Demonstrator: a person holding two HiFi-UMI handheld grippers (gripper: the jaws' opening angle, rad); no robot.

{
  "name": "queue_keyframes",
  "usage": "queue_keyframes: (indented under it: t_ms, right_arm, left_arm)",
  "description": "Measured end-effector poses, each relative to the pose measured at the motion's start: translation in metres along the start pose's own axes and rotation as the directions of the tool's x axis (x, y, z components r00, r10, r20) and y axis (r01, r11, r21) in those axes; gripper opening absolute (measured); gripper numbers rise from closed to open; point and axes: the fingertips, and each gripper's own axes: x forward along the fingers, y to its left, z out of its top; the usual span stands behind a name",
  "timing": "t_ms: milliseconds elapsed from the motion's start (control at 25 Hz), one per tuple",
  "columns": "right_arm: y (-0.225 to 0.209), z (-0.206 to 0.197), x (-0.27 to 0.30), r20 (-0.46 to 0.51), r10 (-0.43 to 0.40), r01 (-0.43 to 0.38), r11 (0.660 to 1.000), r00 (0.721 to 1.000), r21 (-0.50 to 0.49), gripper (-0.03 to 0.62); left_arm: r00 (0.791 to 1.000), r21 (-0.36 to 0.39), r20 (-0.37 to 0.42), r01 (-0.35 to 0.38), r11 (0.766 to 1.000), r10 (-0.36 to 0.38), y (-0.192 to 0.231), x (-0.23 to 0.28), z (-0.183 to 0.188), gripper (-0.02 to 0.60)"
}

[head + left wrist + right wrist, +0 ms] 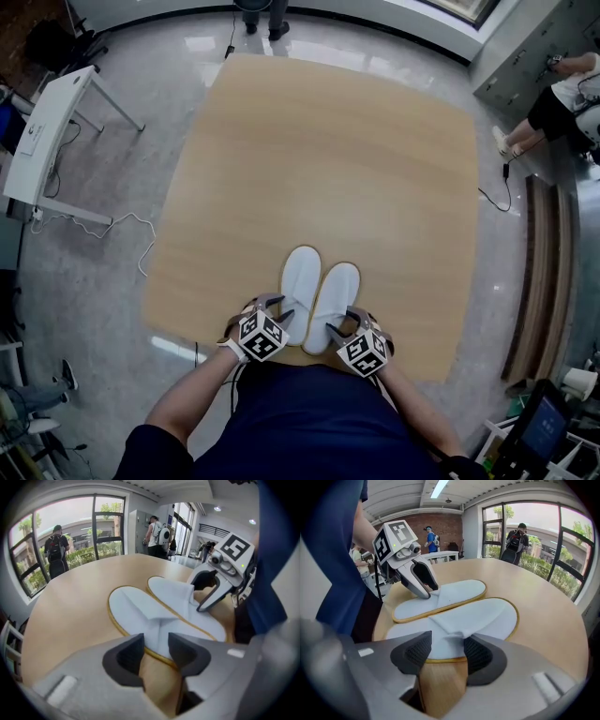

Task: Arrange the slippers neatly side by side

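Two white slippers with a gold rim lie side by side, toes pointing away, near the front edge of the wooden table. They are the left slipper and the right slipper. My left gripper sits at the left slipper's heel side. It is open, with the slipper's rim just beyond the fingertips and bare table between the pads. My right gripper is at the right slipper's heel, also open, the rim lying between its tips without being pinched. Each gripper view also shows the other gripper over its slipper.
A white desk stands on the floor at the left, with a cable trailing beside it. A person stands at the upper right by cabinets, and another person's legs are beyond the table's far edge. The table's front edge is right behind the slippers' heels.
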Motion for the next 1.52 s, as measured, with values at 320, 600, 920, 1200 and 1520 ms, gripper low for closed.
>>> queue_keyframes:
  t_ms: [320, 600, 920, 1200, 1520]
  right_arm:
    - [-0.010, 0.007, 0.005, -0.010, 0.045, -0.046, 0.996, 0.999, -0.073, 0.225]
    - [-0.015, 0.003, 0.005, -0.007, 0.072, -0.072, 0.992, 0.997, -0.101, 0.225]
    - [-0.034, 0.010, 0.011, -0.027, 0.060, -0.062, 0.992, 0.998, -0.106, 0.225]
    - [-0.037, 0.012, 0.010, -0.045, 0.048, -0.052, 0.994, 0.998, -0.093, 0.225]
    - [-0.039, 0.009, 0.010, -0.027, 0.030, -0.032, 0.997, 0.999, -0.065, 0.227]
  left_arm:
    - [1.000, -0.010, -0.011, 0.007, 1.000, -0.007, -0.002, 0.001, 0.001, 0.166]
    - [1.000, -0.016, -0.009, 0.001, 1.000, -0.001, -0.003, 0.005, -0.001, 0.166]
    - [1.000, 0.006, -0.012, -0.007, 1.000, 0.007, 0.004, 0.005, 0.000, 0.166]
    - [0.999, 0.020, -0.031, -0.006, 1.000, 0.007, 0.003, 0.007, 0.003, 0.166]
    - [0.999, 0.012, -0.041, -0.016, 1.000, 0.016, 0.003, 0.012, 0.009, 0.166]
